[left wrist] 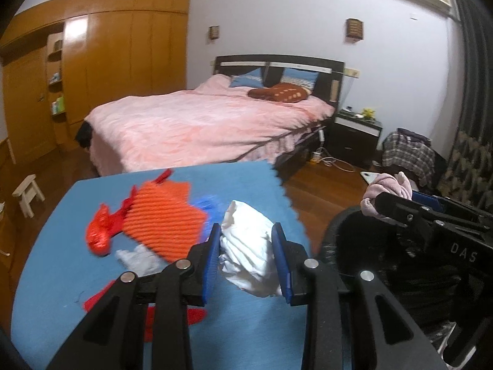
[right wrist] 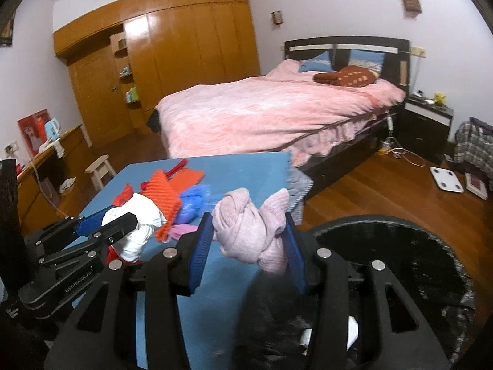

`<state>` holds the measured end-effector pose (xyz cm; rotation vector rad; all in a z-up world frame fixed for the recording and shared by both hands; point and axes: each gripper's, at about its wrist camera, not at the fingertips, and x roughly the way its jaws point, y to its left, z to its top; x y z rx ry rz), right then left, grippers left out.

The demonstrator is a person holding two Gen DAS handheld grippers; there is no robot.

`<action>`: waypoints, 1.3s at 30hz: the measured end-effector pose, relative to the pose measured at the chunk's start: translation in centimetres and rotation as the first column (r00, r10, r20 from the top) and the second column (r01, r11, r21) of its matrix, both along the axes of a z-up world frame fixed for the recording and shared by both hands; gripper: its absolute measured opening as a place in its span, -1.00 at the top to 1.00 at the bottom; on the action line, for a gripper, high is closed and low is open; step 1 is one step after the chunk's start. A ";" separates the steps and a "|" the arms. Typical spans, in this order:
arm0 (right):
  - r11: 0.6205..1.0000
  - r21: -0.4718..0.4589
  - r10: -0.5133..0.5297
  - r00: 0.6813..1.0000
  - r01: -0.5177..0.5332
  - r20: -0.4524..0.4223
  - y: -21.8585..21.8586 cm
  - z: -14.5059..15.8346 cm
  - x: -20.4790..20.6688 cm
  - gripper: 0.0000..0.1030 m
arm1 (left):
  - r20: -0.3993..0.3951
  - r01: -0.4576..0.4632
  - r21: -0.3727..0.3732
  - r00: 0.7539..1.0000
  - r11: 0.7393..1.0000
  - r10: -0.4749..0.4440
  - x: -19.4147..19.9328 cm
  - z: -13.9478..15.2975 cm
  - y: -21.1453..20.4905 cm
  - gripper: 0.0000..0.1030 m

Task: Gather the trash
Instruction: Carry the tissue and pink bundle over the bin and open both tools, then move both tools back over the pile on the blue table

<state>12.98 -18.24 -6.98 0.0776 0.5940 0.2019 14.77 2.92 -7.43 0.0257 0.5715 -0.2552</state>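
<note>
Pinching a crumpled white wad (left wrist: 249, 246), left gripper (left wrist: 246, 243) is held above the blue table (left wrist: 46, 277) – pink knotted cloth (right wrist: 252, 231) is clamped by right gripper (right wrist: 249, 234) beside black bin (right wrist: 400, 246).

Table under a blue cloth (left wrist: 246, 333), on it an orange ribbed sheet (left wrist: 163, 219), red crumpled plastic (left wrist: 100, 234), blue plastic scrap (right wrist: 192, 202), small pale wad (left wrist: 138, 257), red pieces (left wrist: 172, 317) at the near edge
</note>
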 end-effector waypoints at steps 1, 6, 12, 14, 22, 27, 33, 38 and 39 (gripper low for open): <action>1.000 -0.005 -0.017 1.000 0.017 0.001 -0.8 0.1 -0.4 0.15 | 0.000 0.016 -0.004 1.000 1.000 -0.016 0.0 0.1 -0.7 0.36; 0.996 -0.021 -0.091 0.996 0.091 0.003 -4.5 0.0 -1.6 0.15 | 0.003 0.094 -0.019 0.996 0.995 -0.094 -0.1 0.4 -4.4 0.36; 0.984 -0.026 -0.174 0.985 0.174 0.004 -8.4 -0.4 -2.9 0.15 | -0.005 0.178 -0.029 0.984 0.984 -0.178 -0.2 0.3 -8.3 0.36; 0.980 -0.023 -0.200 0.980 0.200 0.000 -9.6 -0.8 -3.2 0.15 | -0.009 0.208 -0.032 0.978 0.978 -0.208 -0.2 0.2 -9.8 0.36; 0.962 -0.025 -0.272 0.962 0.271 -0.021 -12.7 -2.2 -4.7 0.14 | -0.030 0.277 -0.022 0.960 0.960 -0.278 0.0 -0.9 -14.0 0.36; 0.947 -0.023 -0.323 0.946 0.322 -0.040 -14.4 -3.0 -5.2 0.00 | -0.056 0.327 -0.030 0.943 0.945 -0.328 -0.1 -1.4 -15.7 0.27; 0.923 -0.021 -0.384 0.923 0.383 -0.019 -15.5 -3.1 -6.1 -0.55 | -0.046 0.311 -0.023 0.949 0.950 -0.312 -0.1 -1.2 -15.1 -0.36; 0.915 -0.005 -0.404 0.914 0.404 -0.020 -15.4 -2.9 -6.1 -0.86 | -0.025 0.249 -0.017 0.968 0.968 -0.250 0.3 -0.4 -13.1 -0.73; 0.915 -0.007 -0.404 0.915 0.404 -0.017 -15.2 -2.7 -5.9 -0.87 | -0.019 0.230 -0.016 0.973 0.973 -0.231 0.4 -0.2 -12.5 -0.80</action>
